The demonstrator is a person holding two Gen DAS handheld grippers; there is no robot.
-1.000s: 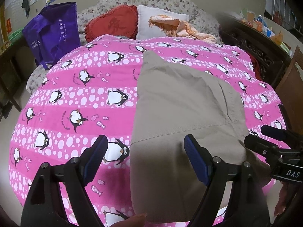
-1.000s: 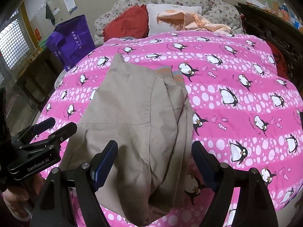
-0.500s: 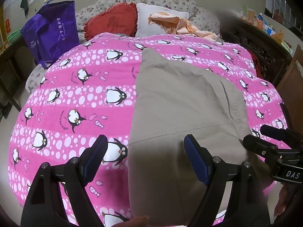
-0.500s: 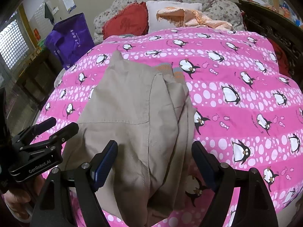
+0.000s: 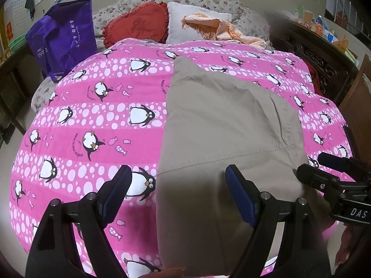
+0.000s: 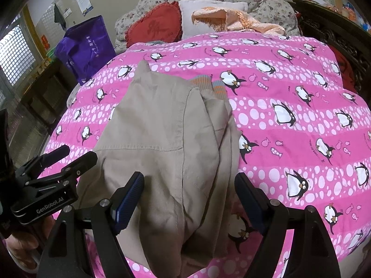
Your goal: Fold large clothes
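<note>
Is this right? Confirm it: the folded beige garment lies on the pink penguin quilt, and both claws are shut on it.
Not quite. The beige garment does lie on the pink penguin quilt, but the left claw and right claw are open, holding nothing; both wrist views show it.

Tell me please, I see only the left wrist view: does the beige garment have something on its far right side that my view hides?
Observer: Yes. Two striped cuffs, orange and grey-blue, stick out from under the beige garment at its far right corner.
Operator: Is its right edge flat?
Observer: No. Along that edge the cloth lies in several bunched folds, not in one flat layer.
Operator: And the right tongs?
Observer: The right tongs are open above the garment's near end and press on nothing.
</note>
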